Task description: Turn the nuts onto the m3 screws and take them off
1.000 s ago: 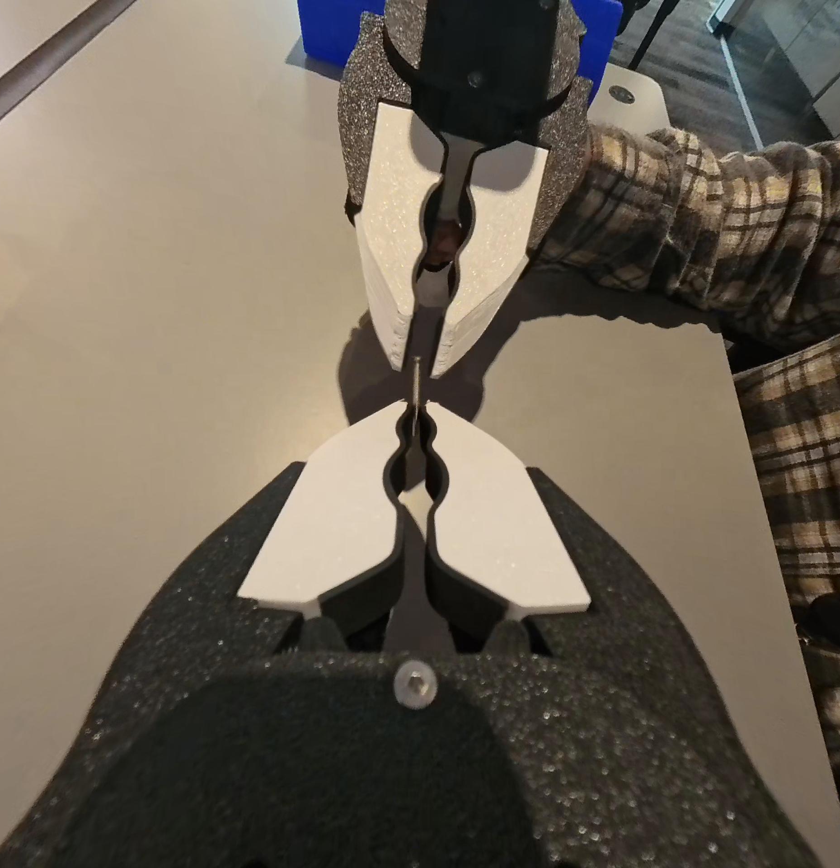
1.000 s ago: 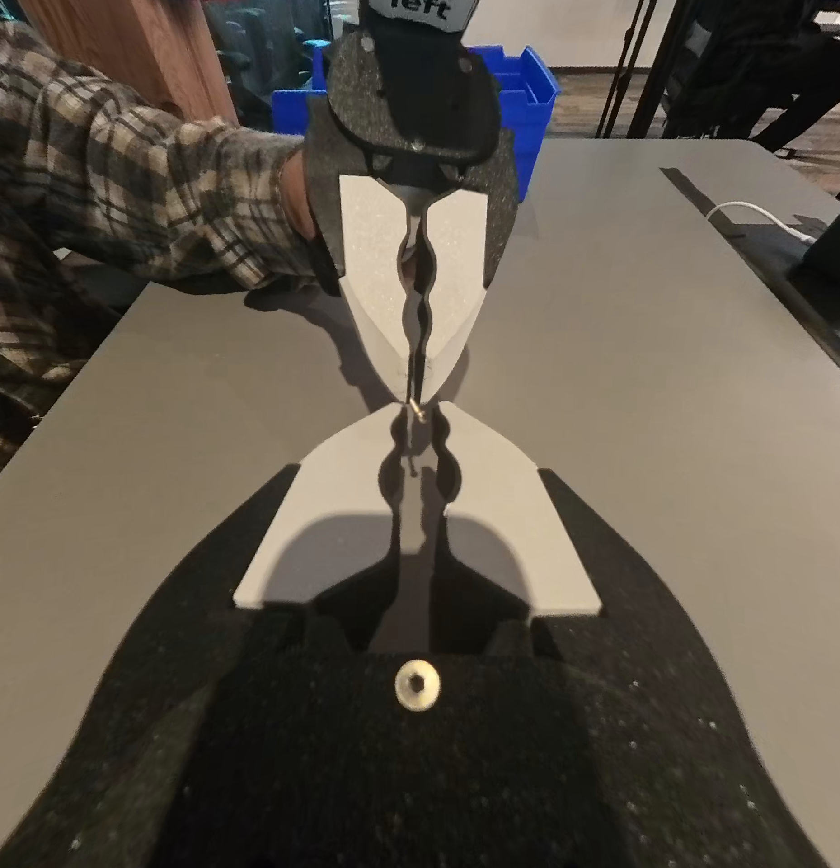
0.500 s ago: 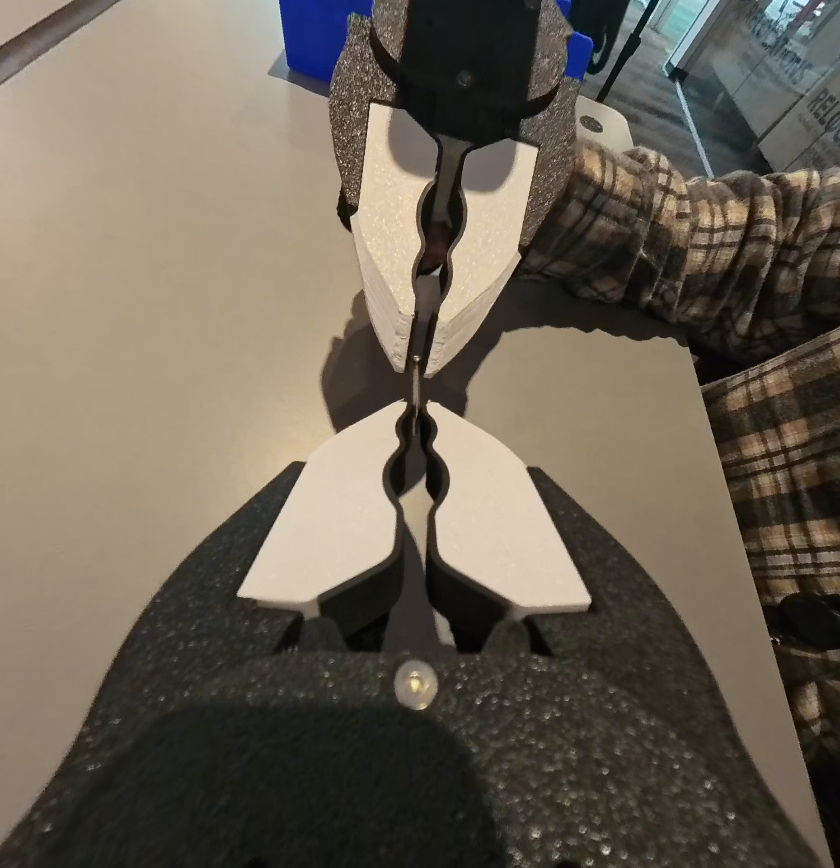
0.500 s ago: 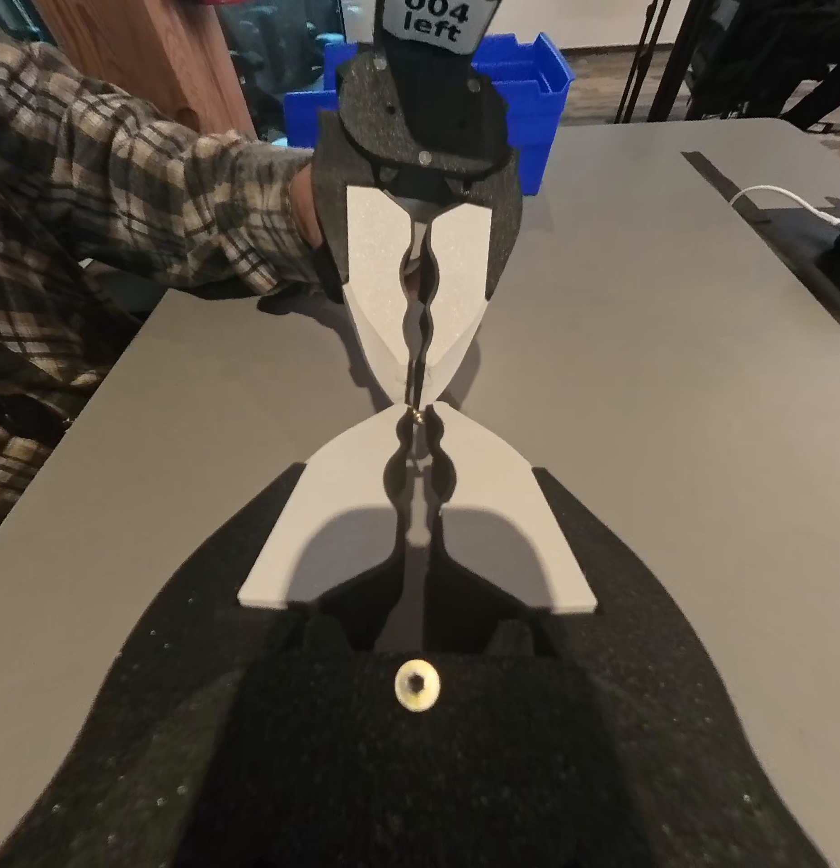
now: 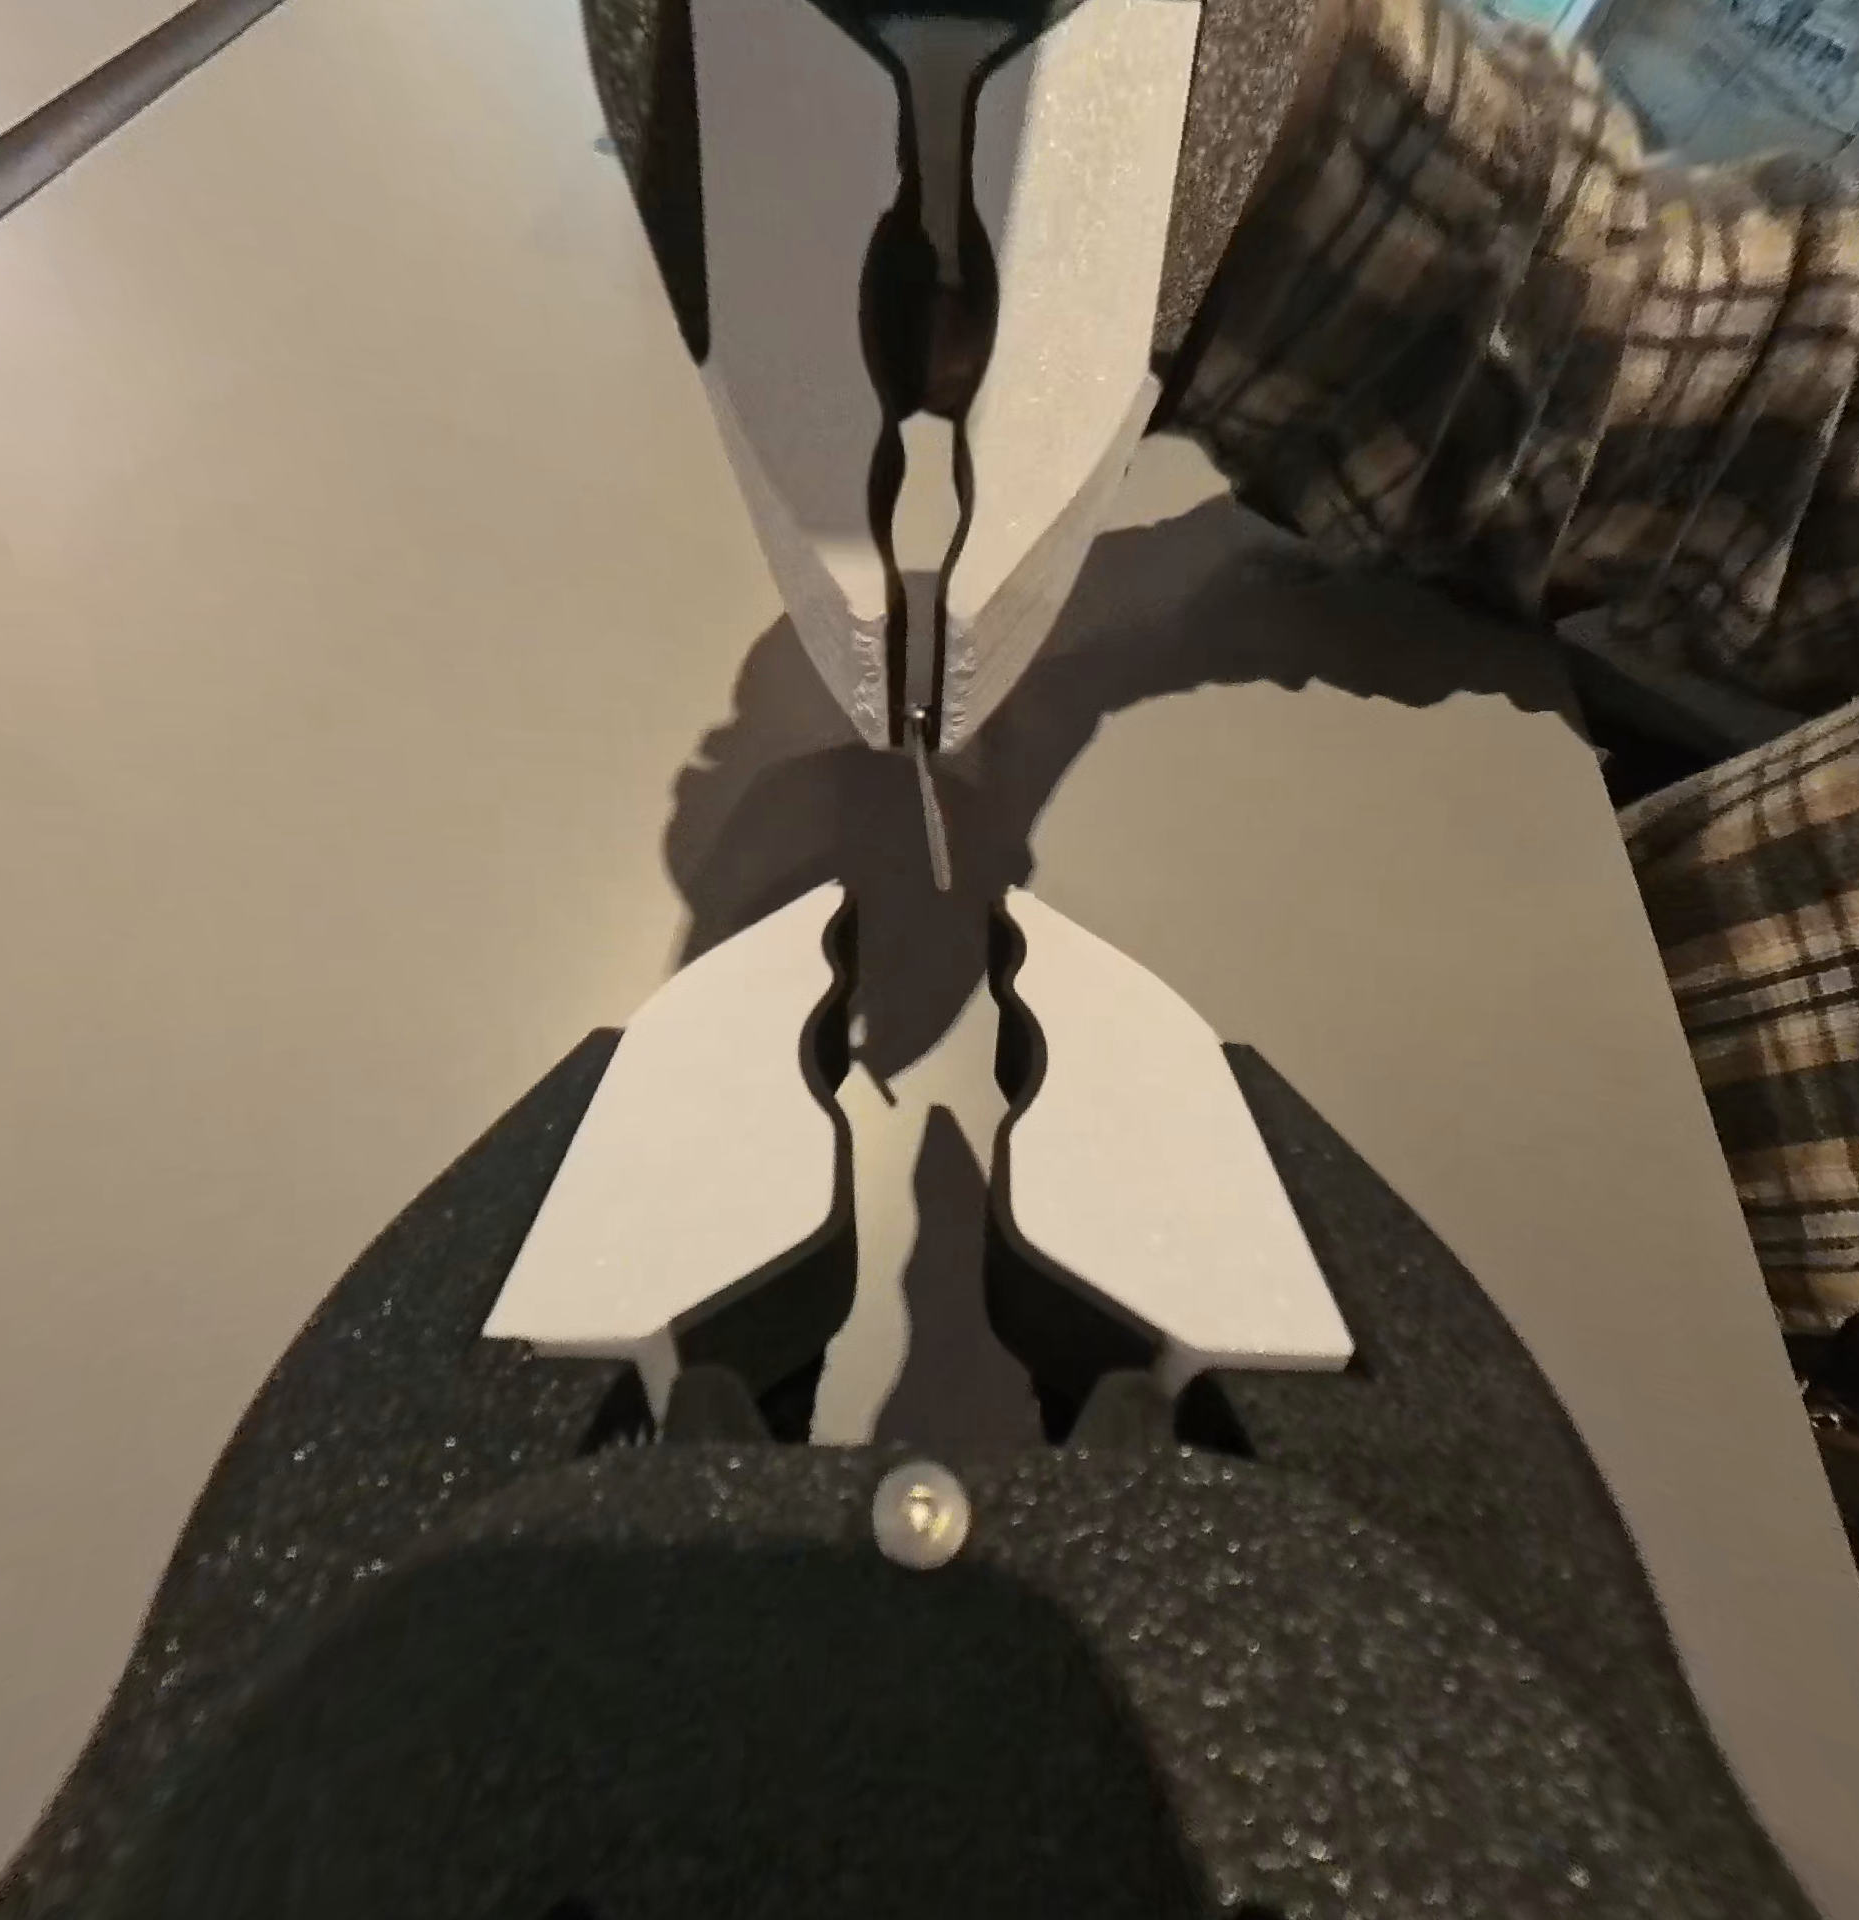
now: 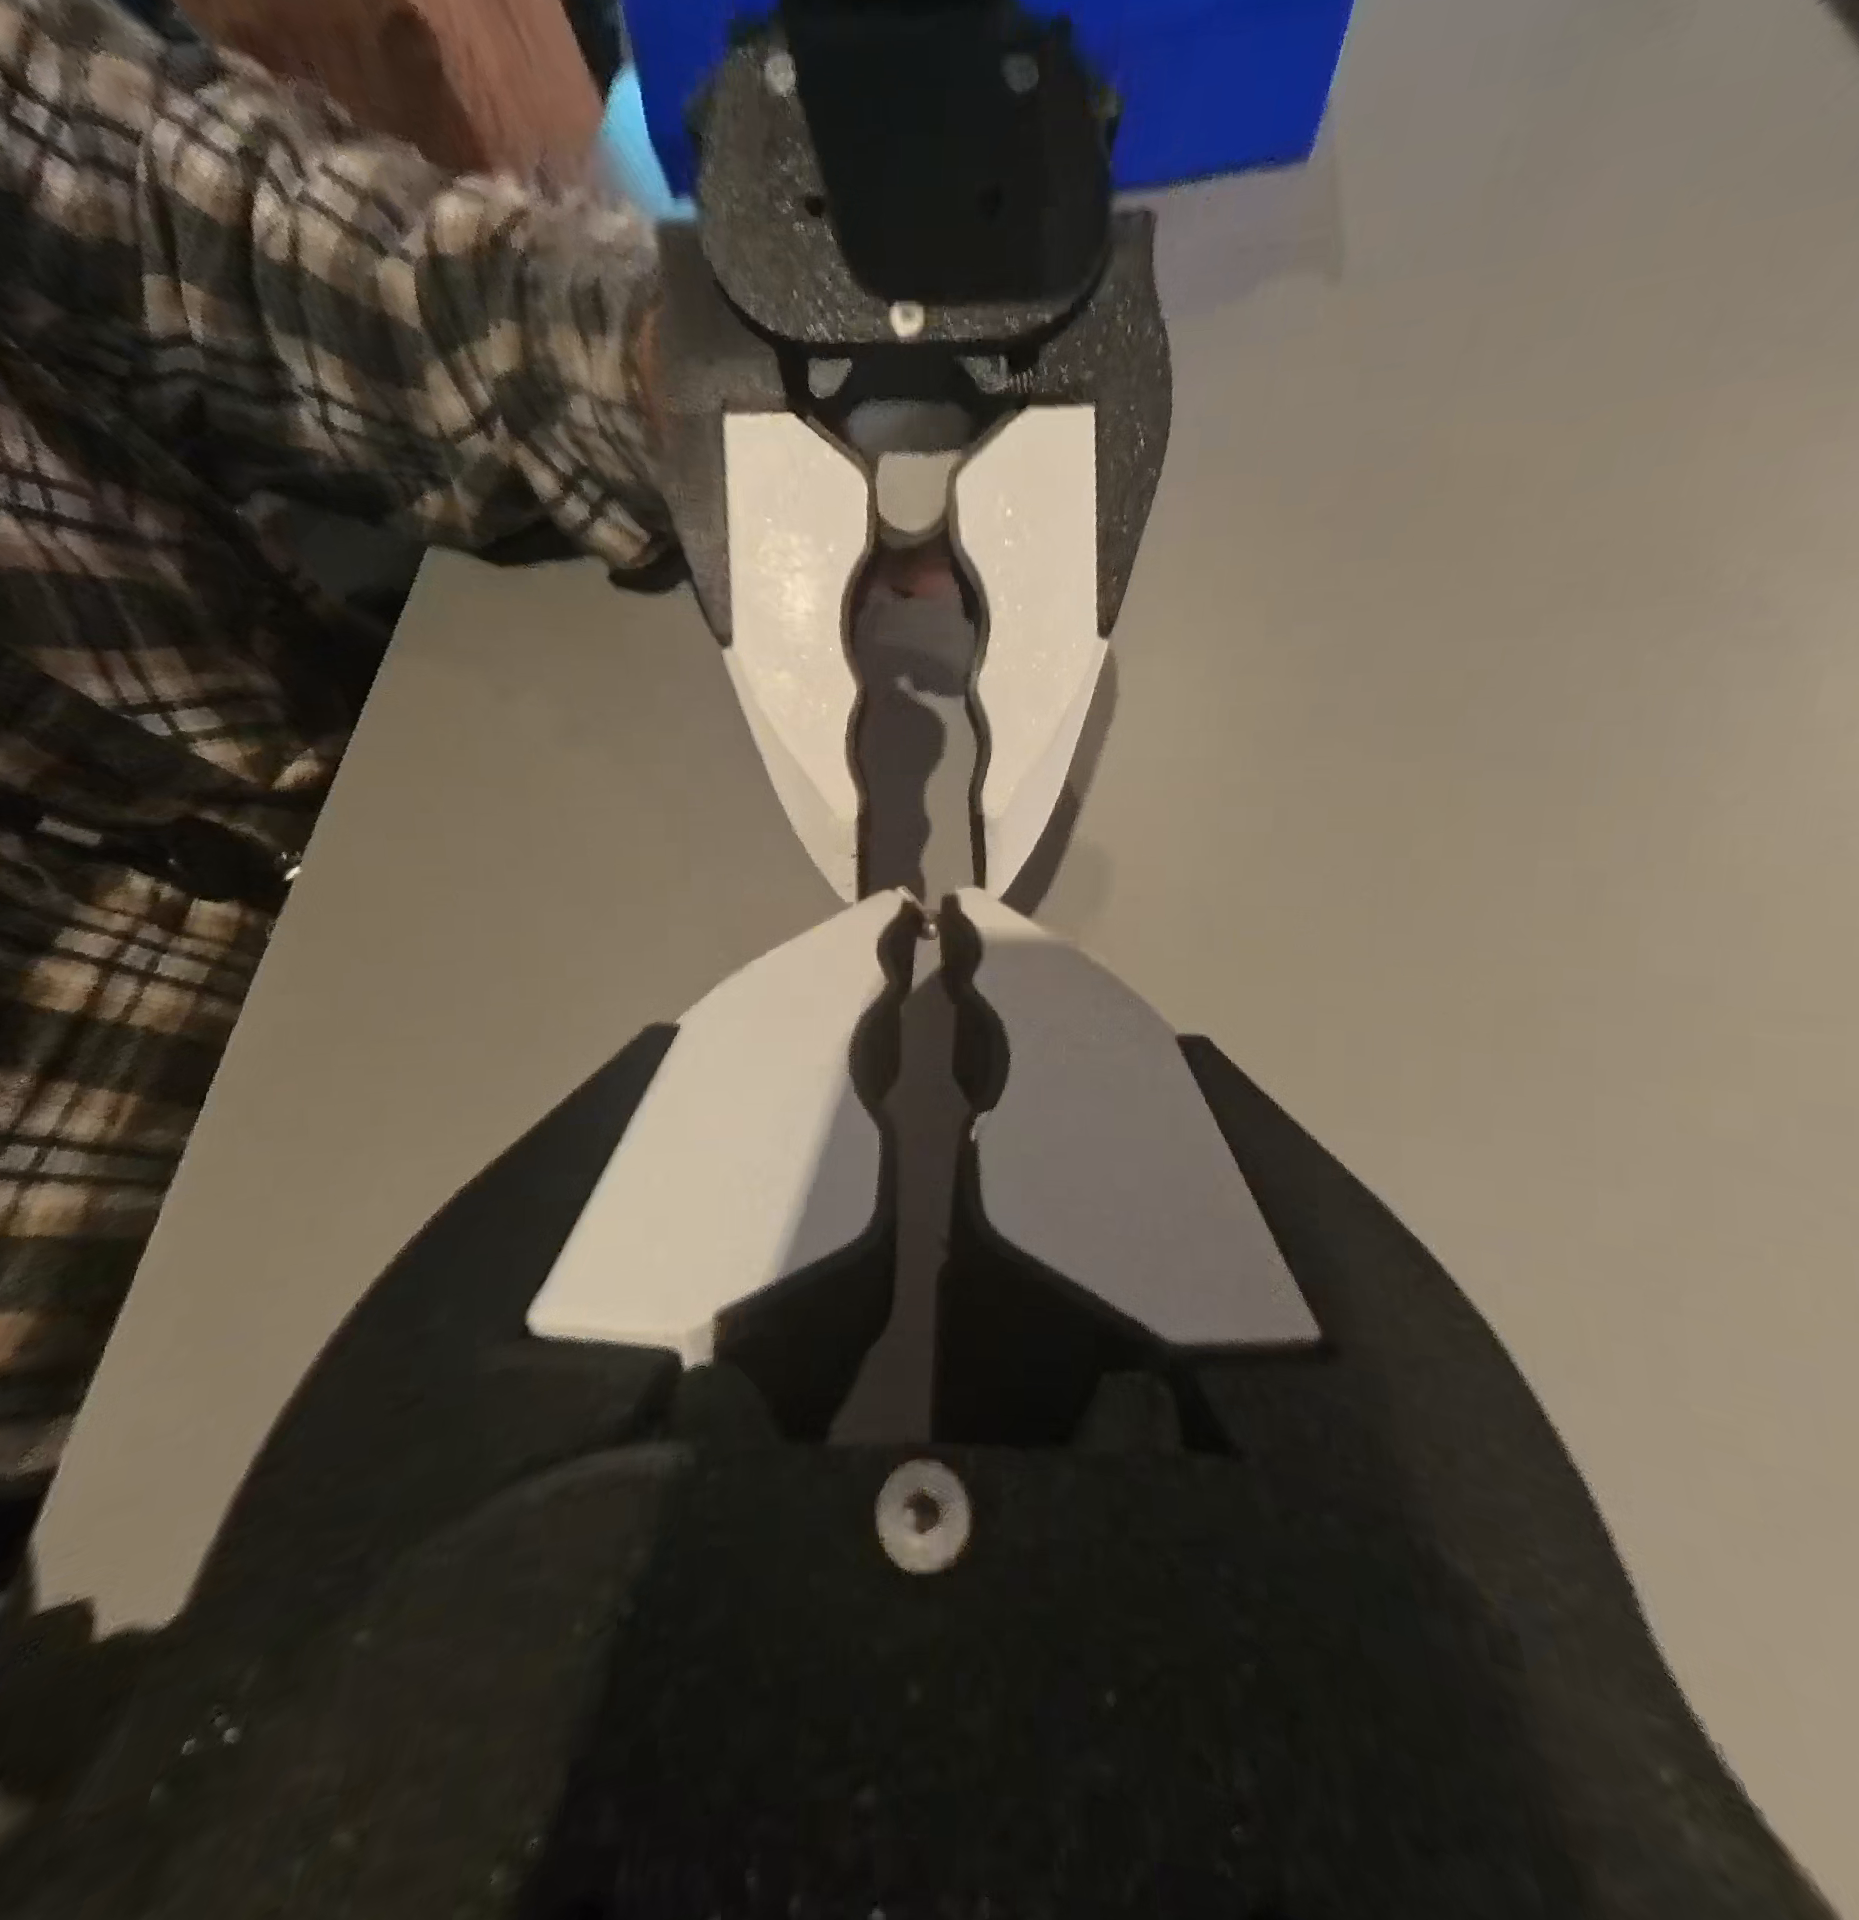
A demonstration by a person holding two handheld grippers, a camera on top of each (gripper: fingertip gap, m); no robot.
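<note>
1. Two grippers face each other tip to tip above a grey table (image 5: 281,727), and one screw (image 5: 931,810) shows between them. A small metal piece (image 6: 927,921) at the right gripper's tips may be the nut — too small to tell, and no second screw shows.
2. The left gripper (image 5: 923,914) is released: its white fingers (image 5: 717,1143) stand apart with a clear gap between the tips, and nothing sits in them.
3. The right gripper (image 6: 927,914) is clenched on the screw, its tips pinching one end. In the left wrist view it (image 5: 917,727) comes in from the top with the tips nearly together.
4. The screw's long axis runs along the line between the two grippers. Its free end points toward the left gripper, leaning slightly to one side, and stops just short of the open tips — not touching them.
5. Around: a plaid sleeve (image 5: 1579,343) behind the right gripper, another plaid sleeve (image 6: 281,364) behind the left gripper (image 6: 917,831) and a blue bin (image 6: 1216,94) at the far edge of the table. Nothing stands between the two sets of tips except the screw.
</note>
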